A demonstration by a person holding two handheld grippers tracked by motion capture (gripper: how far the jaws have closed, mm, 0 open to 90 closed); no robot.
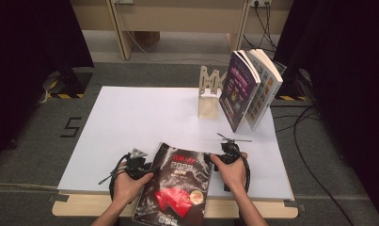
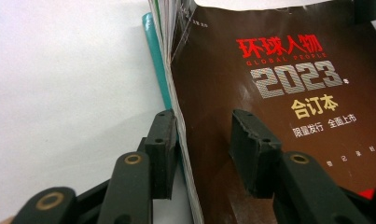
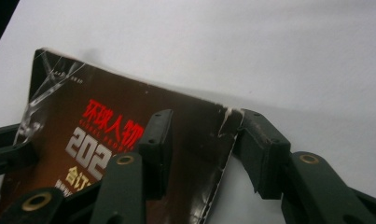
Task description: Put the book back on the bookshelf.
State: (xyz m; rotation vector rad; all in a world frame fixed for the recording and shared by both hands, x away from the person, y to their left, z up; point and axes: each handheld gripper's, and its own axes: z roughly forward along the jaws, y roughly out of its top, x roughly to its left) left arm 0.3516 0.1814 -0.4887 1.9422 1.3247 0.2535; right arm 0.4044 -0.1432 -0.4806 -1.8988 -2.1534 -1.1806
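A thick dark-brown bound magazine (image 1: 177, 183) with red and silver "2023" lettering lies near the front of the white table (image 1: 130, 117), its near end past the front edge. My left gripper (image 1: 148, 168) is at its left edge. There (image 2: 204, 126) one pad rests against the page edges (image 2: 178, 116), and the other stands over the cover (image 2: 288, 60), apart from it. My right gripper (image 1: 216, 157) is at the magazine's far right corner. There (image 3: 202, 123) one jaw hangs over the cover (image 3: 106, 121), and the other is off the torn corner (image 3: 230, 116), over the table. Both are open.
A light wooden stand (image 1: 209, 96) is at the back of the table. Two books (image 1: 241, 92) (image 1: 264, 87) lean together just right of it. Black cables (image 1: 309, 155) run over the floor on the right. A teal strip (image 2: 155, 56) shows under the magazine.
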